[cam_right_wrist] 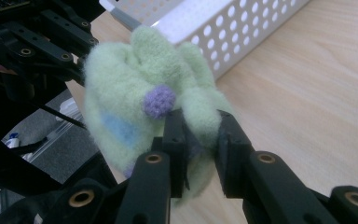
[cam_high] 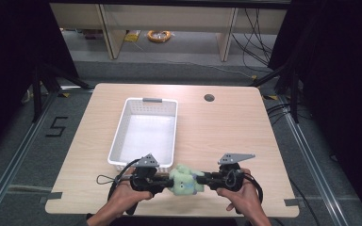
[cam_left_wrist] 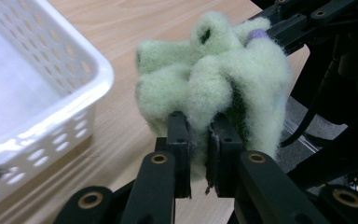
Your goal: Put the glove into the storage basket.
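Observation:
A fuzzy pale-green sock [cam_high: 185, 179] with a purple dot and a blue patch hangs bunched between both grippers near the table's front edge. My left gripper [cam_high: 166, 181] pinches its left side; in the left gripper view the jaws are shut on a fold of the sock [cam_left_wrist: 214, 88]. My right gripper [cam_high: 204, 179] holds the opposite side, and in the right gripper view its jaws are shut on the sock [cam_right_wrist: 135, 102] just below the purple dot. A white perforated basket [cam_high: 117, 136] stands empty just behind the sock.
The wooden table [cam_high: 226, 132] has bare room to the right of the basket, with a round cable hole [cam_high: 209, 98] at the back. Beyond the table are shelving legs, cables and a yellow coil [cam_high: 159, 36] on the floor.

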Demonstrator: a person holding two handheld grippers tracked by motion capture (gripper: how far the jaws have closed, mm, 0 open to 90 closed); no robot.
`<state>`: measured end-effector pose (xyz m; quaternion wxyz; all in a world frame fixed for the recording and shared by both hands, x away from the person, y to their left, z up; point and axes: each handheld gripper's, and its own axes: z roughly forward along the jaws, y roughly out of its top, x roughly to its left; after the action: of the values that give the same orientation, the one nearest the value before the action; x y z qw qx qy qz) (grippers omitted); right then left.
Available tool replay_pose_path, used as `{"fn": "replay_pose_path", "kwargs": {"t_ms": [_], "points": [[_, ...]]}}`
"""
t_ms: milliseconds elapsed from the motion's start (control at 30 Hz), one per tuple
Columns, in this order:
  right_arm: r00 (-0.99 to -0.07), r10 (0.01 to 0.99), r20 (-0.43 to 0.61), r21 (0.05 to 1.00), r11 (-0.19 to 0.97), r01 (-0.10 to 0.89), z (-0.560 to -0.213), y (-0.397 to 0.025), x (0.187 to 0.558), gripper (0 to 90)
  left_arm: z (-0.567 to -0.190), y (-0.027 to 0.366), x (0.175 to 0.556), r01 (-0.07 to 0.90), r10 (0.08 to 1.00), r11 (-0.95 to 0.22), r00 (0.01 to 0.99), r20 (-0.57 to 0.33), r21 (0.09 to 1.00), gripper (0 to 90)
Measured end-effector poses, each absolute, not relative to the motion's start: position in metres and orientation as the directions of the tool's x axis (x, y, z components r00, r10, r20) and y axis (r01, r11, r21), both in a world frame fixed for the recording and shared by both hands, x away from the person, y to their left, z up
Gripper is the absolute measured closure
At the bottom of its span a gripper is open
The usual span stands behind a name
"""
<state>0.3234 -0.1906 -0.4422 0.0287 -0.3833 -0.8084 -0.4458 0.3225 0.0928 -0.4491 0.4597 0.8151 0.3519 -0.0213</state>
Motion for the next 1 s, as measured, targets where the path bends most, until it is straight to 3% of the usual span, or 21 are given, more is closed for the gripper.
{"fn": "replay_pose_path", "kwargs": {"t_ms": [467,1000], "points": [[-0.770,0.549,0.325,0.719,0.385,0.578,-0.394,-0.150,0.358,76.6,-0.413,0.129,0.337,0.588,0.600,-0.297,0.728,-0.332,0.753,80.2],[-0.785,0.531,0.320,0.704,0.422,0.572,-0.376,-0.107,0.397,76.5,-0.397,0.171,0.365,0.644,0.661,-0.239,0.656,-0.364,0.727,80.1]]}}
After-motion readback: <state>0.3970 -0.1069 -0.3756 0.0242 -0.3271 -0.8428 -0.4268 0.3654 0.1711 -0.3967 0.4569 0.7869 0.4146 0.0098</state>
